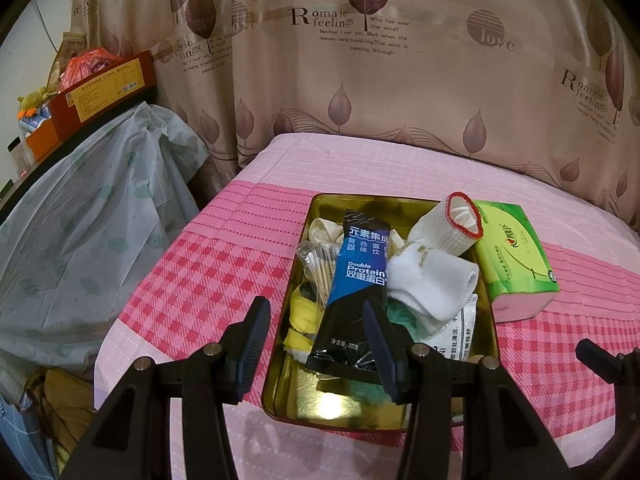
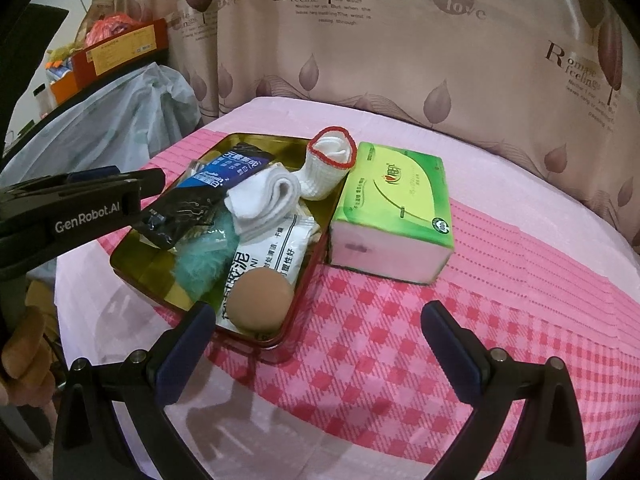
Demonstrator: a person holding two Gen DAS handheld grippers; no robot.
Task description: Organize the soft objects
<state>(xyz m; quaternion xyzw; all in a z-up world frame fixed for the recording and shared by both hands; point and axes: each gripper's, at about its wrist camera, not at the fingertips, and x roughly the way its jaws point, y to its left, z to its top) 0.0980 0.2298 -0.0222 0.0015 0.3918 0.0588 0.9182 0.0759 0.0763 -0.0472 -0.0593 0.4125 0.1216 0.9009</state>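
Note:
A gold tin with a red rim (image 1: 308, 220) (image 2: 132, 264) sits on the pink checked cloth. It holds a blue and black protein sachet (image 1: 356, 280) (image 2: 208, 184), folded white socks (image 1: 436, 280) (image 2: 268, 196), a white glove with a red cuff (image 1: 452, 224) (image 2: 328, 160), a teal fluffy item (image 2: 204, 256), a white packet (image 2: 276, 248), a tan ball (image 2: 262, 296), cotton swabs (image 1: 316, 268) and yellow bits (image 1: 300, 312). My left gripper (image 1: 316, 340) is open, its jaws either side of the sachet's lower end. My right gripper (image 2: 316, 344) is open and empty beside the tin's near corner.
A green tissue pack (image 1: 516, 256) (image 2: 392, 208) lies right of the tin, touching it. A leaf-patterned curtain (image 1: 360, 80) hangs behind. A plastic-covered bulk (image 1: 100, 220) and a shelf with boxes (image 1: 104, 88) stand at the left.

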